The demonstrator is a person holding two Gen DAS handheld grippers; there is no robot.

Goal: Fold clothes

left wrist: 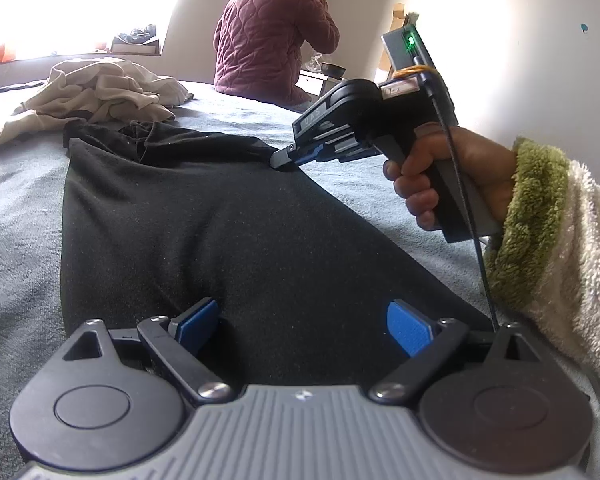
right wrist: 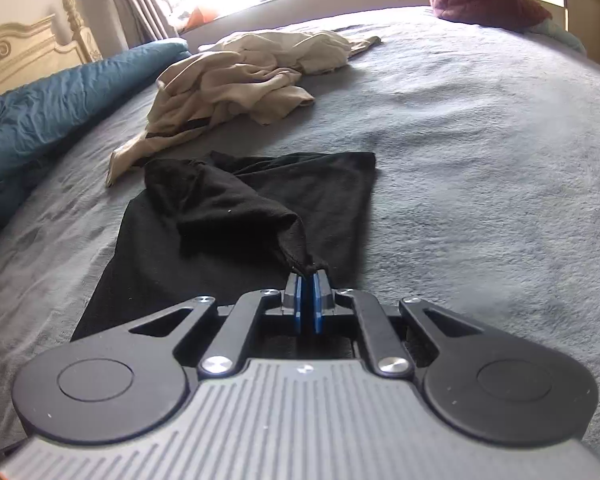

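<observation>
My right gripper (right wrist: 307, 278) pinches the black garment (right wrist: 236, 216) edge; left gripper (left wrist: 304, 322) hovers wide open, empty. Keep it taut, lay it flat.

Little readable text. Right gripper (left wrist: 286, 156) in the left wrist view: pale embossed letters on its black side body, looks like "DAS", low contrast, not certain. White label strip (left wrist: 398, 88) on top of the same gripper, behind the black body: small dark marks, too blurred to read. Right wrist view: no legible text, brand or number anywhere.
</observation>
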